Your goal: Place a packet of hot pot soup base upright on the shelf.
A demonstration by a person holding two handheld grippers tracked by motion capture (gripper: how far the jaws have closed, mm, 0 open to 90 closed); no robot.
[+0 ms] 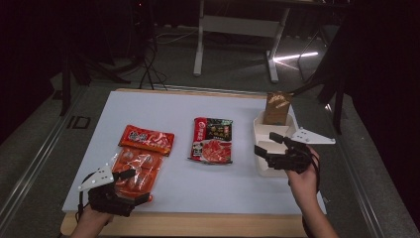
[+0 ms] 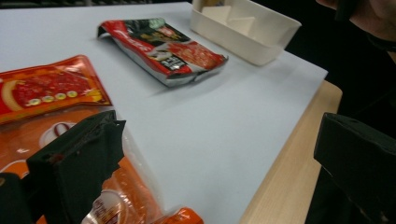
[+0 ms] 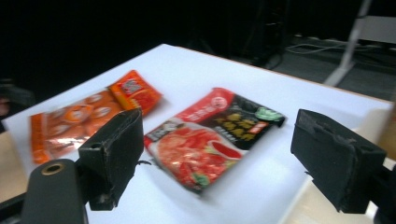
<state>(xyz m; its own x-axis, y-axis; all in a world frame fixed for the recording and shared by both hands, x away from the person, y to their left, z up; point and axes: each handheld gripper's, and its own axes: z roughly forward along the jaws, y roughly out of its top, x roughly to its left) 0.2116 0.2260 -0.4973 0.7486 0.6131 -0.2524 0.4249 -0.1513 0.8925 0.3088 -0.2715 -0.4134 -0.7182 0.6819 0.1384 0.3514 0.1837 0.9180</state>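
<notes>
this looks like a dim lab or recording room: a white surface (image 1: 173, 106) on grey carpet, a desk frame (image 1: 237, 29) and loose cables (image 1: 148, 69) behind.

At frame centre lies a red-and-black pouch (image 1: 212, 140) with a red food print. Left of it sit a red packet (image 1: 146, 139) and an orange packet (image 1: 134, 168). The counter (image 1: 183, 111) is pale blue-white, the tray (image 1: 265, 141) at right cream, both claws black.

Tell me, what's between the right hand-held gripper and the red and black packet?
Nothing: in the high view, bare white table separates the right hand-held gripper from the red and black packet.
</notes>
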